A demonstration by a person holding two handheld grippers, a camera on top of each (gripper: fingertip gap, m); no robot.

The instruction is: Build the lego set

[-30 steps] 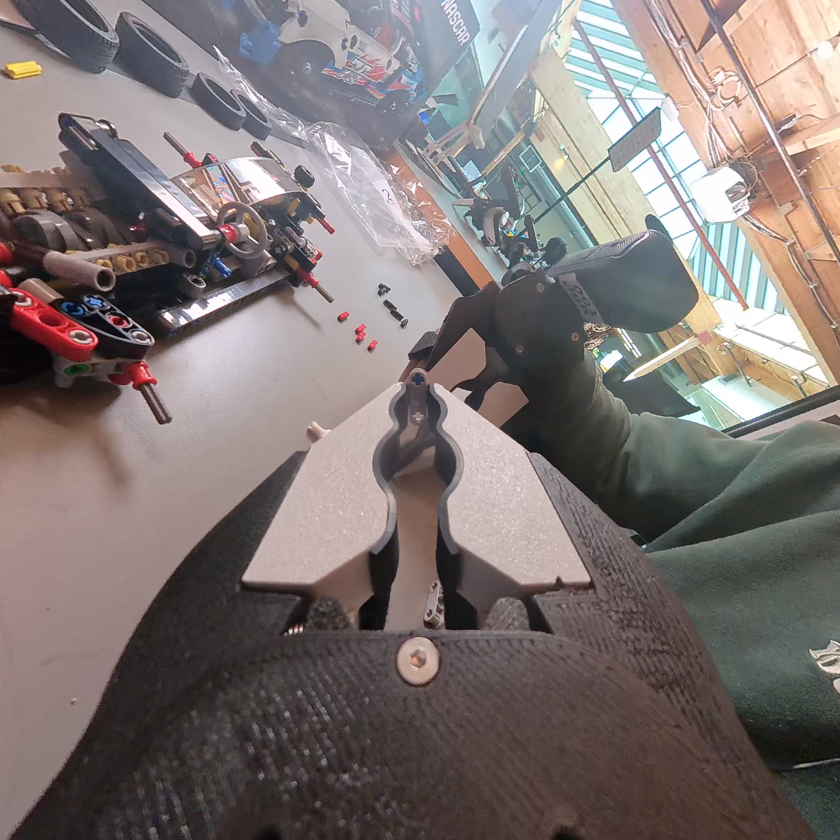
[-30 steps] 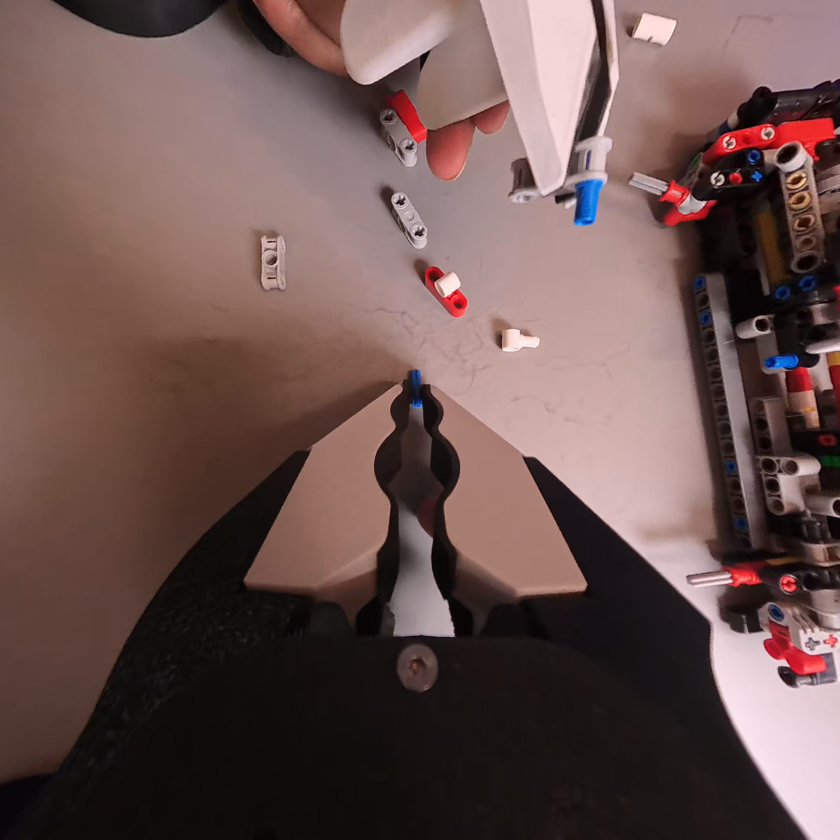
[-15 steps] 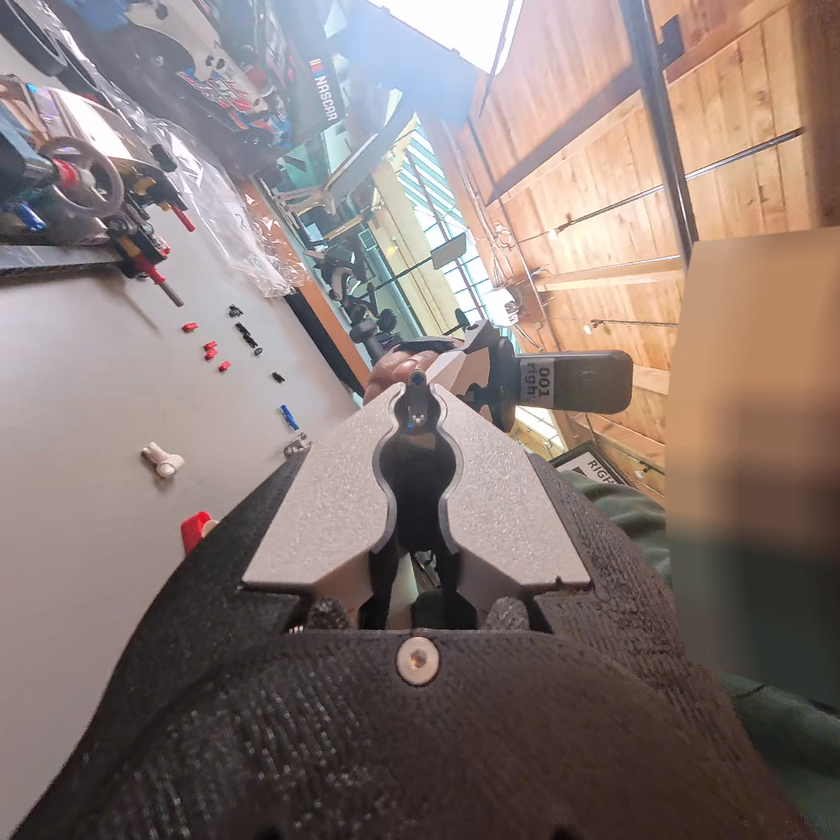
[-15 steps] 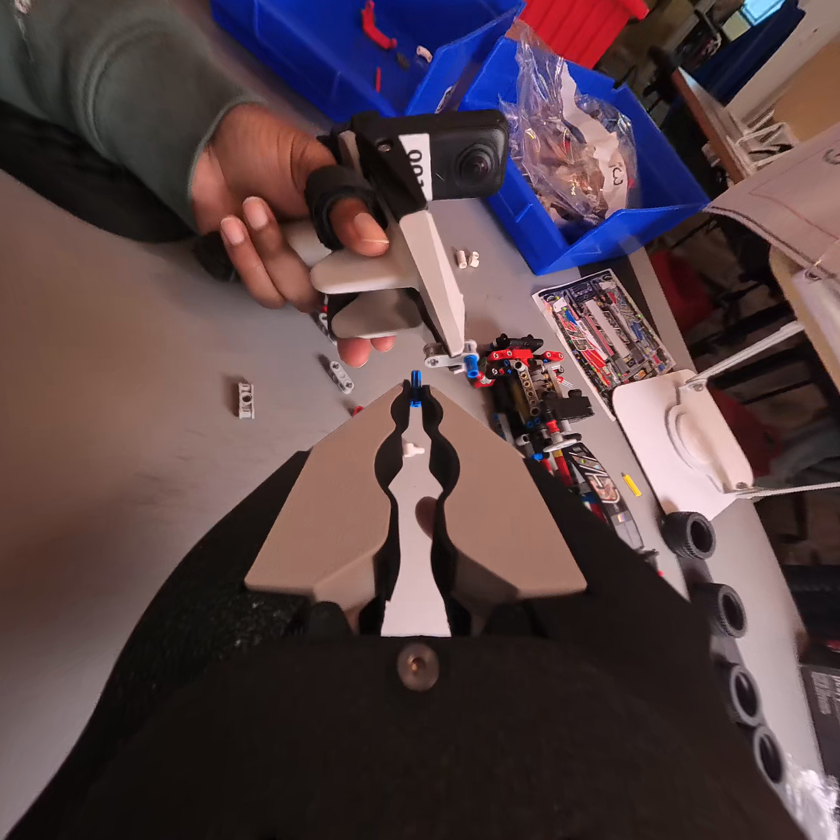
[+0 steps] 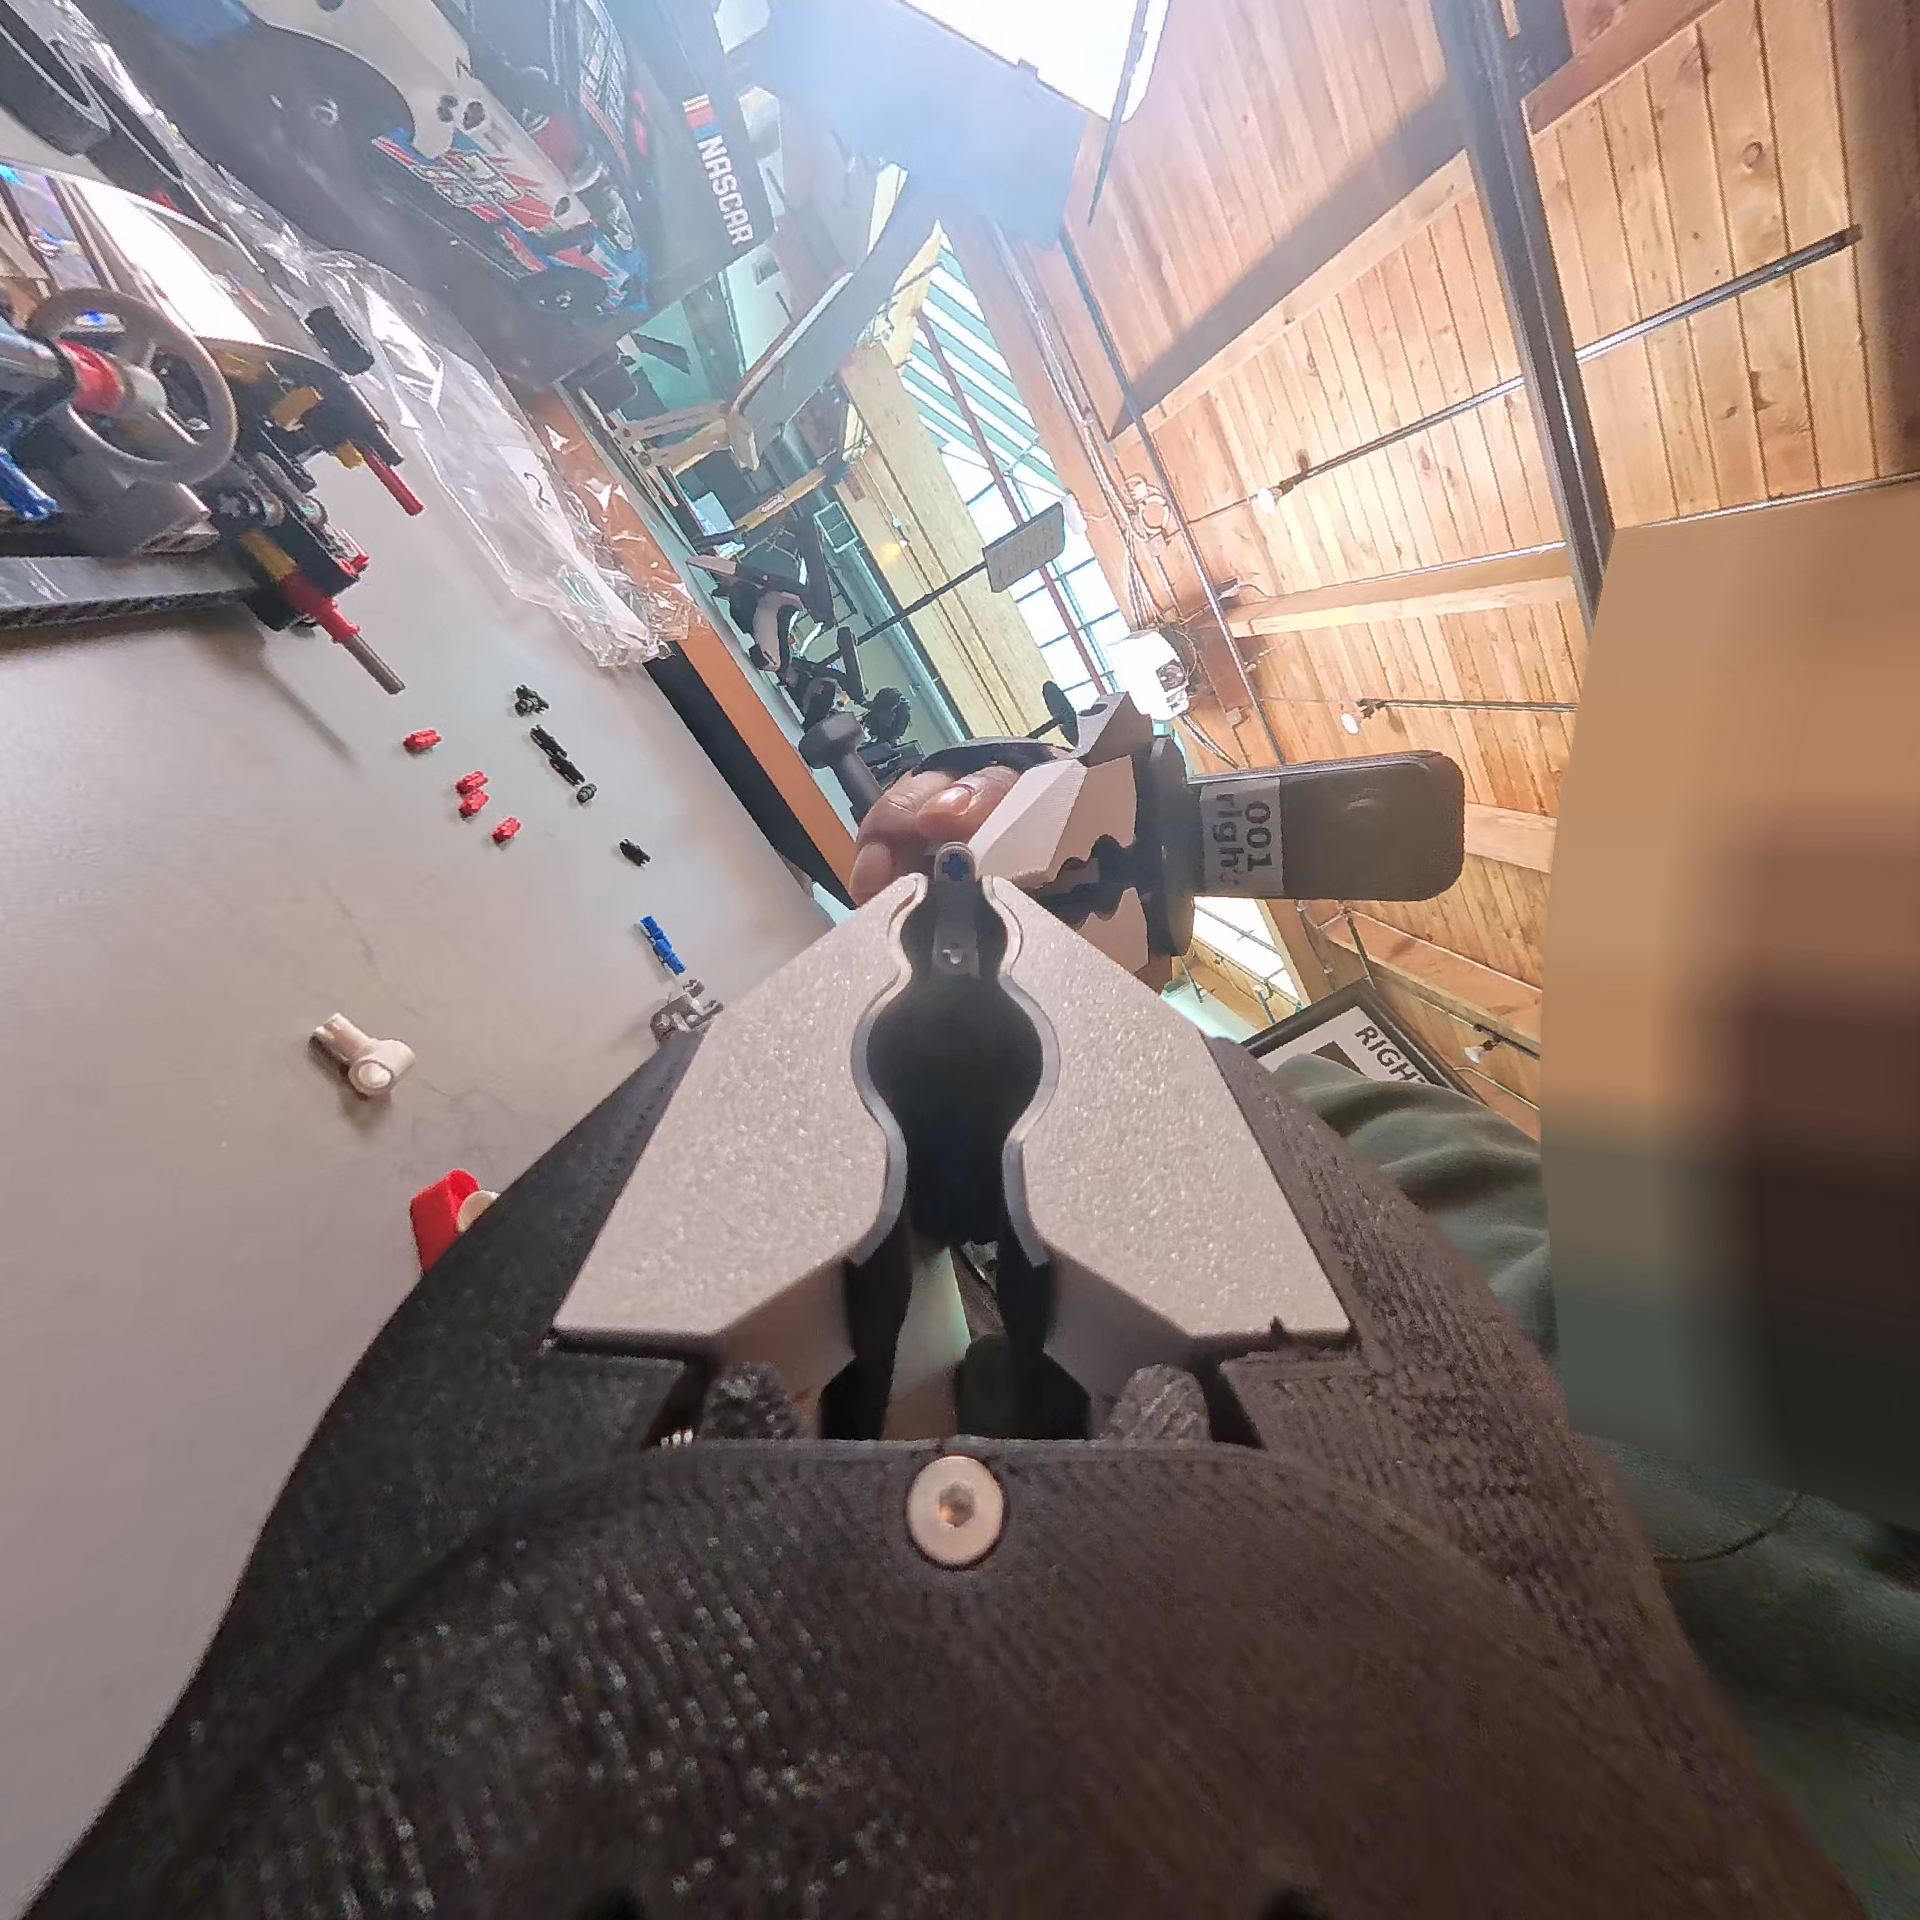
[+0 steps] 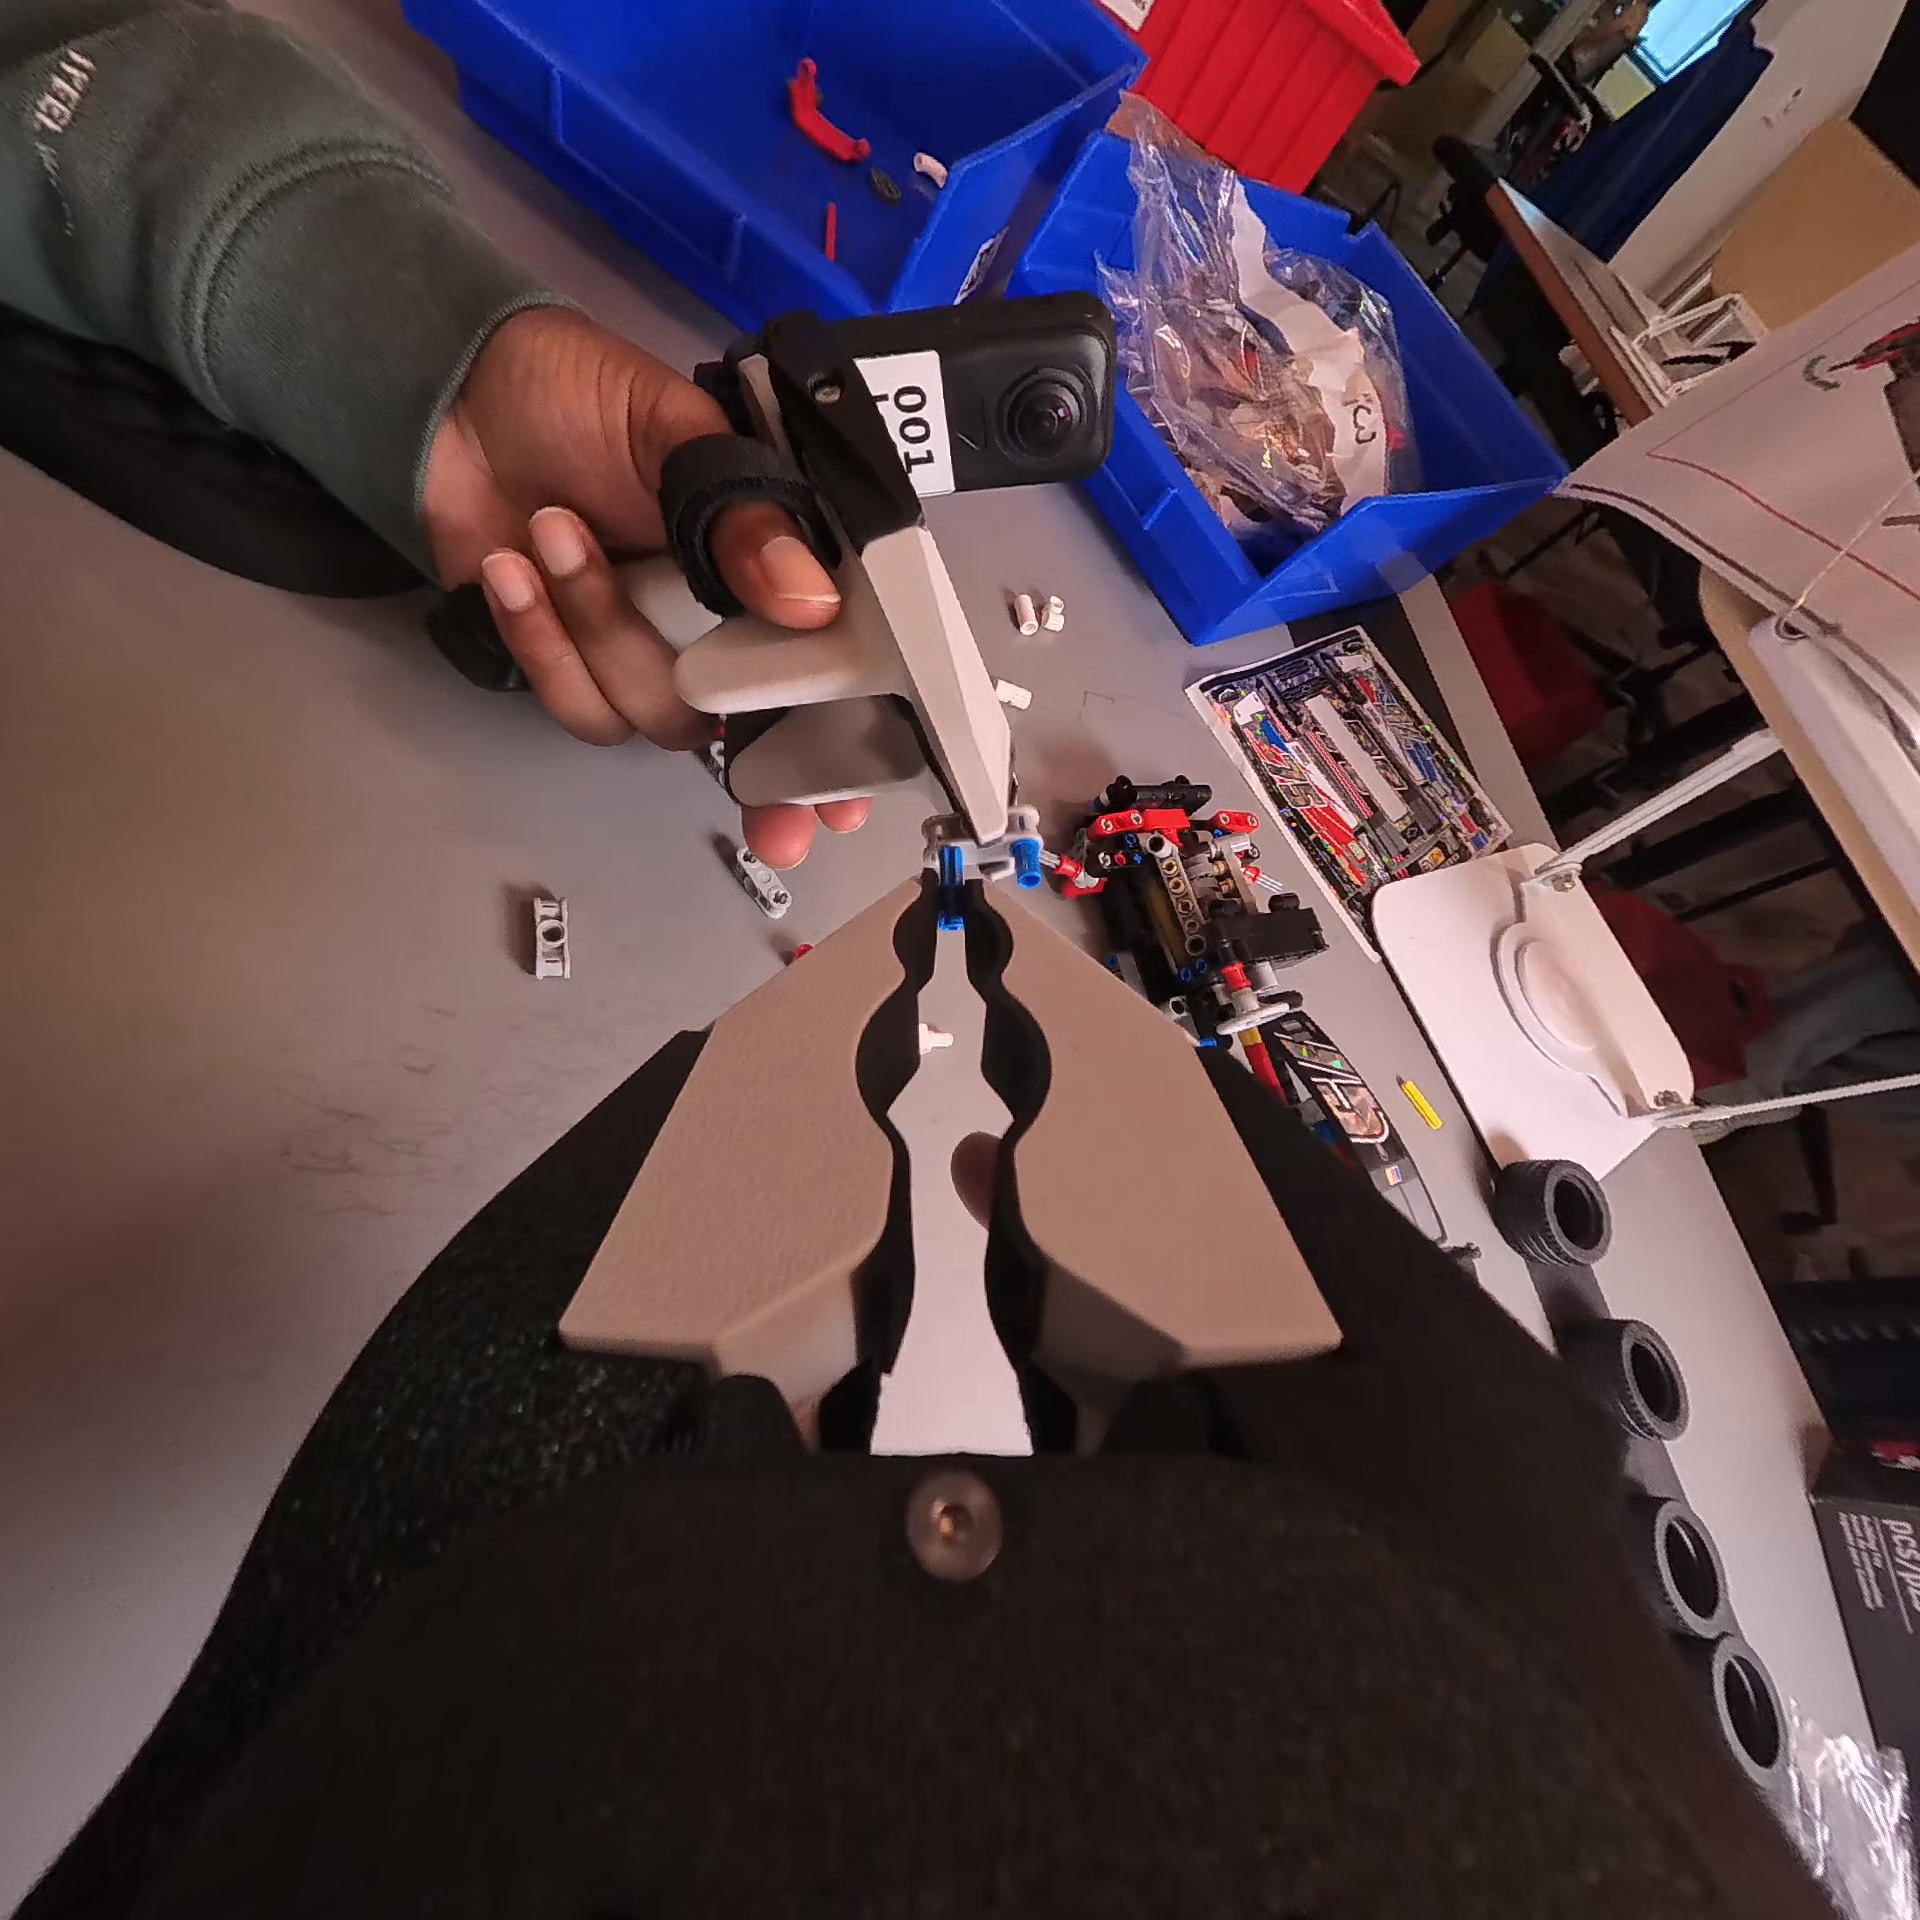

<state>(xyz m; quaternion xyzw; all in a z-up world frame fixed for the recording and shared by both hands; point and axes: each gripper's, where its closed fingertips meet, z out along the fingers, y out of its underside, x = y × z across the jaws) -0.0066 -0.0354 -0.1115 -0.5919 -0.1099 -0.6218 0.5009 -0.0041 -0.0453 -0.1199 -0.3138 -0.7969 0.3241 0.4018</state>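
Right gripper: right gripper (image 6: 951, 899) pinched on a small blue pin (image 6: 949, 906) at its very tips, held up above the bench (image 6: 260, 987).
Left gripper: left gripper (image 5: 954, 896) clamped on a light grey connector (image 5: 952, 920); from the right wrist view the same left gripper (image 6: 987, 831) points down, a person's hand (image 6: 613, 540) wrapped round its handle.
Meeting point: the blue pin's upper end touches the grey connector (image 6: 977, 847), which already carries another blue pin sticking out on one side.
Build: part-built lego car chassis (image 6: 1205, 914) lies on the bench just beyond the two grippers, red, black and grey; from the left wrist view its steering wheel (image 5: 140, 400) shows.
Loose parts: grey block (image 6: 549, 937) and a short grey beam (image 6: 764, 881) near the hand; white connector (image 5: 364, 1058), red piece (image 5: 445, 1226) and a scatter of small red pins (image 5: 473, 790) on the bench.
Farther off: sticker sheet (image 6: 1351, 774) beside the chassis, black tyres (image 6: 1553, 1210) in a row, blue bins (image 6: 790, 156) at the back, one with a plastic bag (image 6: 1257, 343) of parts.
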